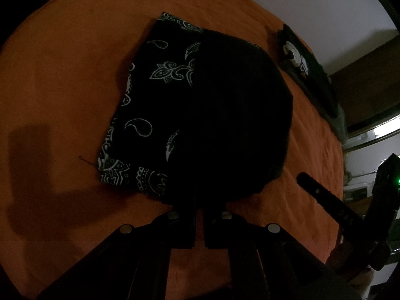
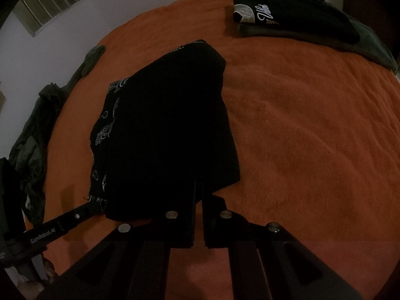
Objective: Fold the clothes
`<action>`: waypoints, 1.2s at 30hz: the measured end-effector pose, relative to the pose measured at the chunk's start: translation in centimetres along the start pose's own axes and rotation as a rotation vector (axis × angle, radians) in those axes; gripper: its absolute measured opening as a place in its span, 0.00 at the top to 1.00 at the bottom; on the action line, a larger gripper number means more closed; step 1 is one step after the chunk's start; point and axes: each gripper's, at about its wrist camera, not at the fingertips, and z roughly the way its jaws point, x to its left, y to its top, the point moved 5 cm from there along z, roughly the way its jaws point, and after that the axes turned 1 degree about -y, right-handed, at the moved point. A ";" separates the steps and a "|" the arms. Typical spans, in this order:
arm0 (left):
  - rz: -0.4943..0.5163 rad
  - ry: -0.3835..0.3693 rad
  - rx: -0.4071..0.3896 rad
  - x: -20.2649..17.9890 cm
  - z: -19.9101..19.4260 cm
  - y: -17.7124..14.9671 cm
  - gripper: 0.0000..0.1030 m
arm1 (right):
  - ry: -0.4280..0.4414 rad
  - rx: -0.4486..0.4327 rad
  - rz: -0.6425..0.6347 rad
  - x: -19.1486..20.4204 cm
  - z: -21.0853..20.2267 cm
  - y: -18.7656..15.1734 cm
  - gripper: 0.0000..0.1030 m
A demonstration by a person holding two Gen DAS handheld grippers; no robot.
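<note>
Both the left hand-held gripper (image 1: 198, 197) and the right hand-held gripper (image 2: 198, 190) were clenched on the near edge of the black paisley garment (image 1: 150, 95) on the orange bed (image 1: 62, 75).

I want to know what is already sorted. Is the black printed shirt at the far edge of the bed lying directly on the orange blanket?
No, the black printed shirt lies on top of a folded grey garment.

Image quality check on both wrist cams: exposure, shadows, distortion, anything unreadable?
Left wrist view: dim and underexposed; the black garment loses all fold detail, only its white paisley print reads; a soft shadow falls on the orange blanket; strong fisheye curvature.
Right wrist view: equally dark; the garment merges with the right gripper, so grip contact is unreadable; the folded pile stays legible.
</note>
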 end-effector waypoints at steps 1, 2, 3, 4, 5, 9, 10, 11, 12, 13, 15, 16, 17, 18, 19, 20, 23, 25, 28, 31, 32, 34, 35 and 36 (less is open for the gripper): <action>0.007 -0.003 0.004 0.0 0.0 0.0 0.96 | 0.001 0.001 -0.001 0.0 0.0 0.0 0.97; 0.017 -0.006 0.009 0.0 0.0 -0.1 0.96 | 0.001 0.001 -0.001 0.0 0.0 0.0 0.97; 0.020 -0.007 0.011 0.0 0.0 -0.1 0.96 | 0.001 0.002 -0.001 -0.1 0.0 0.0 0.97; 0.020 -0.007 0.011 0.0 0.1 -0.1 0.96 | 0.002 0.002 -0.001 -0.1 0.0 0.0 0.97; 0.020 -0.007 0.012 0.0 0.1 -0.1 0.96 | 0.002 0.002 0.000 -0.1 0.0 0.0 0.97; 0.025 -0.008 0.016 0.0 0.2 0.0 0.96 | 0.001 0.000 0.002 -0.2 -0.1 0.0 0.97; 0.027 -0.008 0.018 0.0 0.3 0.0 0.96 | 0.001 -0.001 0.003 -0.2 -0.1 0.0 0.97; 0.028 -0.008 0.019 0.0 0.3 0.0 0.96 | 0.000 -0.002 0.004 -0.2 -0.1 0.0 0.97; 0.029 -0.008 0.020 0.0 0.3 0.0 0.96 | -0.001 -0.003 0.005 -0.2 -0.2 -0.1 0.97; 0.029 -0.008 0.020 0.0 0.4 0.1 0.96 | -0.001 -0.004 0.006 -0.2 -0.2 -0.1 0.97; 0.029 -0.007 0.021 0.0 0.4 0.2 0.96 | -0.002 -0.005 0.005 -0.2 -0.2 0.0 0.97; 0.028 -0.008 0.020 0.0 0.4 0.2 0.96 | -0.001 -0.005 0.003 -0.1 -0.1 0.0 0.97; 0.028 -0.007 0.020 0.0 0.4 0.2 0.96 | 0.000 -0.005 0.001 -0.1 -0.1 0.0 0.97; 0.028 -0.006 0.020 0.1 0.5 0.2 0.96 | 0.001 -0.004 -0.001 -0.1 0.0 0.1 0.97; 0.025 -0.007 0.017 0.2 0.4 0.2 0.96 | 0.001 -0.004 -0.003 0.0 0.1 0.1 0.97; 0.022 -0.010 0.004 0.3 0.3 0.4 0.96 | 0.002 -0.003 -0.005 0.0 0.1 0.1 0.97; 0.027 -0.010 -0.068 0.5 -0.1 1.5 0.96 | 0.031 -0.022 -0.026 0.4 0.2 0.4 0.97; 0.038 -0.004 -0.129 0.6 -0.4 2.4 0.96 | 0.068 -0.054 -0.043 1.0 0.1 0.9 0.97; 0.041 -0.015 -0.170 0.7 0.1 3.7 0.96 | 0.125 -0.085 -0.047 1.9 0.6 1.9 0.97; 0.042 0.054 -0.165 1.2 1.5 3.9 0.96 | 0.154 -0.069 -0.049 2.5 2.1 2.4 0.97; 0.039 0.106 -0.162 1.7 2.1 3.8 0.96 | 0.149 -0.045 -0.052 2.6 2.9 2.4 0.97; 0.007 0.176 -0.143 3.2 3.2 3.4 0.96 | 0.109 0.027 -0.053 2.2 4.8 1.8 0.97; -0.028 0.183 -0.123 4.3 3.7 3.2 0.96 | 0.092 0.055 -0.051 1.9 5.5 1.4 0.97; -0.064 0.190 -0.103 5.4 4.2 3.0 0.96 | 0.076 0.083 -0.050 1.6 6.2 1.0 0.97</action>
